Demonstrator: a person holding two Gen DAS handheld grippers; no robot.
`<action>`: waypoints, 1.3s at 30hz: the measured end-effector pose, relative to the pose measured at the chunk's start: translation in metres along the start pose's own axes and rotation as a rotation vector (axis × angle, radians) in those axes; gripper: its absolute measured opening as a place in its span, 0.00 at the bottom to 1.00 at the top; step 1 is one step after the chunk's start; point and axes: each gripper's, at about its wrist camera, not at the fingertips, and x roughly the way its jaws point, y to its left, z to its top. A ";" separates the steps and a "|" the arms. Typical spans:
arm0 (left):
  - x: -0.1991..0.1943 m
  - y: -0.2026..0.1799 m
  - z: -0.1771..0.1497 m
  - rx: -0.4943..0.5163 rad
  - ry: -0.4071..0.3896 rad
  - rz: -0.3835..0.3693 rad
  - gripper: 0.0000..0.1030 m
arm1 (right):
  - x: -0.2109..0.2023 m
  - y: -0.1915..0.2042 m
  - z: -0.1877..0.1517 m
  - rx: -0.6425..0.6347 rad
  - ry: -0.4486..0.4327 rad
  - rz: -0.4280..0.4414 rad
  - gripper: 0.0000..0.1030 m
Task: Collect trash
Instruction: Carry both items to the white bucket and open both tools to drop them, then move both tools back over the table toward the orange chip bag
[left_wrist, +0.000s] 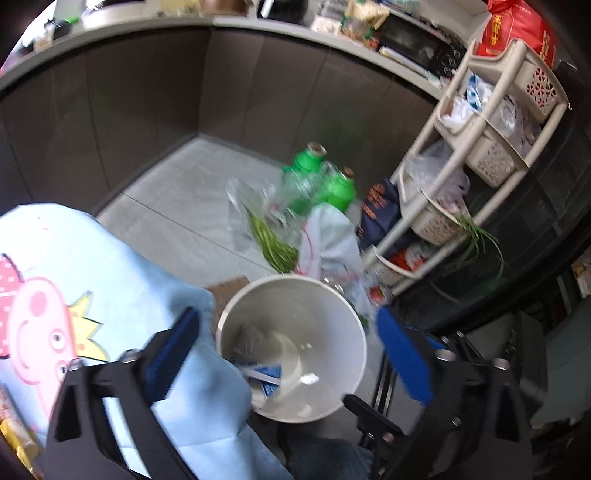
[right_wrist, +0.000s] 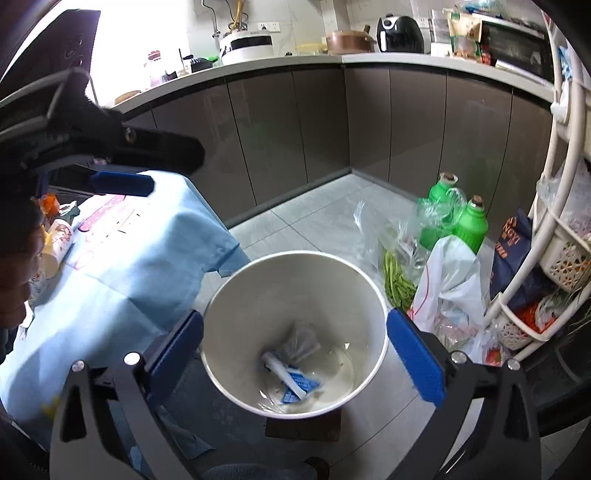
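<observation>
Trash (right_wrist: 291, 365), about three pieces, lay in one white bin (right_wrist: 295, 273) on the floor. Both grippers, left (left_wrist: 288, 354) and right (right_wrist: 295, 354), hovered above with jaws spread, empty. Two green bottles (right_wrist: 471, 225) stood beyond, partly hidden by bags.

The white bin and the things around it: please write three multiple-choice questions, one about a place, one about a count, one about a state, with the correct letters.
1. Where are the green beans?
A. On the floor behind the white bin
B. On the blue cloth
C. On the countertop

2. How many green bottles stand on the floor?
A. One
B. Two
C. Four

3. How is the right gripper?
A. Shut on a bottle
B. Shut on a bag
C. Open, holding nothing

Answers:
1 A: the green beans lie on the tiles just beyond the white bin.
2 B: two green bottles stand side by side.
3 C: the right gripper has its jaws wide apart above the bin, nothing between them.
</observation>
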 end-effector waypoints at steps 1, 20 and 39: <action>-0.005 0.000 0.000 -0.008 -0.007 0.012 0.92 | -0.003 0.001 0.001 0.001 -0.001 -0.001 0.97; -0.180 0.014 -0.049 -0.133 -0.194 0.148 0.92 | -0.101 0.065 0.038 0.002 -0.054 -0.072 0.97; -0.305 0.096 -0.154 -0.300 -0.296 0.354 0.92 | -0.140 0.184 0.061 -0.171 -0.061 0.019 0.97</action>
